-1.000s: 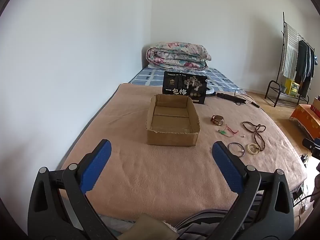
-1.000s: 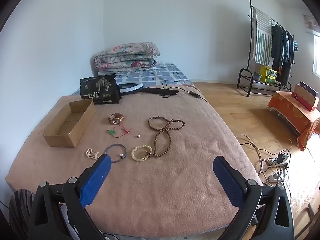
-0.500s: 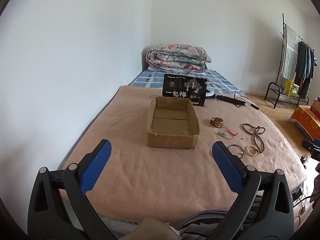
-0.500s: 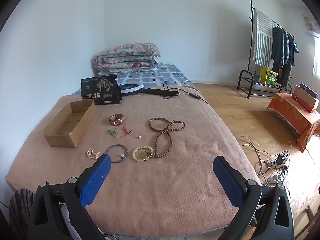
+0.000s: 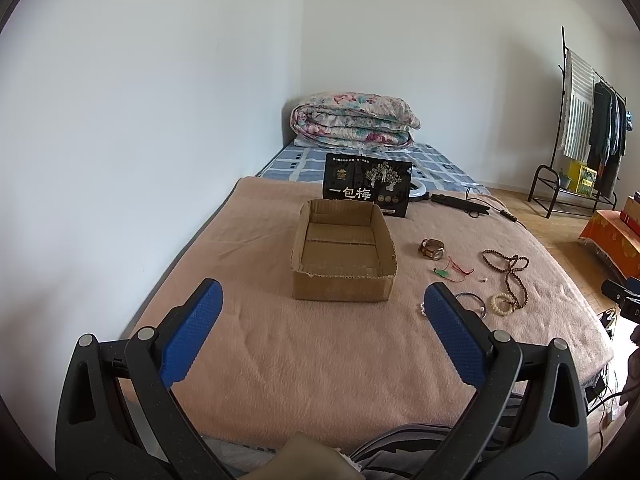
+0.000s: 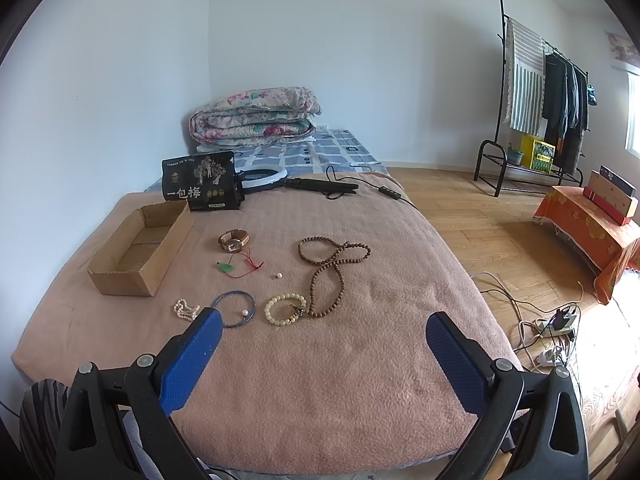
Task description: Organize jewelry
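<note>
An open, empty cardboard box (image 5: 344, 252) (image 6: 140, 248) sits on the pink blanket. To its right lie loose jewelry pieces: a brown watch (image 6: 233, 239), a green pendant on red cord (image 6: 236, 267), a long brown bead necklace (image 6: 332, 268), a cream bead bracelet (image 6: 285, 309), a blue bangle (image 6: 234, 308), a small pearl string (image 6: 185, 309) and a single pearl (image 6: 278, 276). My left gripper (image 5: 322, 320) is open and empty, in front of the box. My right gripper (image 6: 320, 344) is open and empty, in front of the jewelry.
A black printed package (image 5: 367, 189) stands behind the box. A ring light with cable (image 6: 304, 184) lies further back, then a folded quilt (image 6: 256, 118). A wall runs along the bed's left side. A clothes rack (image 6: 536, 112), cables and an orange-covered stand (image 6: 592, 232) are on the floor to the right.
Both views have shifted slightly; the box and jewelry sit a little lower and nearer in frame. Both grippers stay open and empty. Nothing on the bed has moved.
</note>
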The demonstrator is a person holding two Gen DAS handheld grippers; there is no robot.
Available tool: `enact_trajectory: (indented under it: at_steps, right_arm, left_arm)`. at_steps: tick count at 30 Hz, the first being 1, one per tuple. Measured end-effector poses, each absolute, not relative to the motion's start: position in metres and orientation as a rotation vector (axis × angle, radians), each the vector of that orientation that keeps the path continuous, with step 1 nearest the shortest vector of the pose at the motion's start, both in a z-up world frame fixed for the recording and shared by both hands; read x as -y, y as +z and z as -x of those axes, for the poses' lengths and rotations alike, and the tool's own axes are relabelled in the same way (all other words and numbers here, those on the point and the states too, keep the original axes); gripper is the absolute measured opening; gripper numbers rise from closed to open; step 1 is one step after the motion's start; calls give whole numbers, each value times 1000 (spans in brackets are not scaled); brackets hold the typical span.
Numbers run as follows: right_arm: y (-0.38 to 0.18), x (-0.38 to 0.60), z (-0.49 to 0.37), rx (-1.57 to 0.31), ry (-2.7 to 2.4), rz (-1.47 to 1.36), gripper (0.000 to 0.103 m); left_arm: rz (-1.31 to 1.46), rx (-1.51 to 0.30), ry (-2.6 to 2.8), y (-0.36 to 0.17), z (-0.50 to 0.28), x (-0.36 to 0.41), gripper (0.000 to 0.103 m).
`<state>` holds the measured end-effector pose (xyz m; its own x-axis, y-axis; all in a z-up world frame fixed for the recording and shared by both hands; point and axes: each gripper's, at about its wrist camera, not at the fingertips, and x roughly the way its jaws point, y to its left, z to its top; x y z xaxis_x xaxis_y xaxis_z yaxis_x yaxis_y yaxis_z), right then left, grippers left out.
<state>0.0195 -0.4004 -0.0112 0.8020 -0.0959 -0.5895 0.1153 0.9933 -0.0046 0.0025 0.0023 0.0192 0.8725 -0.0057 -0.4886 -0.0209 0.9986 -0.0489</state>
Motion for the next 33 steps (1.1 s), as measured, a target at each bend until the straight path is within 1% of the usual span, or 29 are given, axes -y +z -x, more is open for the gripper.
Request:
enact_trajectory:
  at_steps: [17,18,24,33]
  right_arm:
    - [-7,400,-20,-633,-109,-28,103]
    - [-7,400,-20,-633,-108,-28,103]
    - [-7,399,-21,-635,-105,-29,103]
    - [-8,398,-21,-636,-105,-29,103]
  left_arm:
    - [49,-503,8,22,0,-2,102]
    - [49,-502,8,33,-1,-2,102]
    - [50,-501,8,37,-1,-2,102]
    - [49,-499,8,35,0,-1,102]
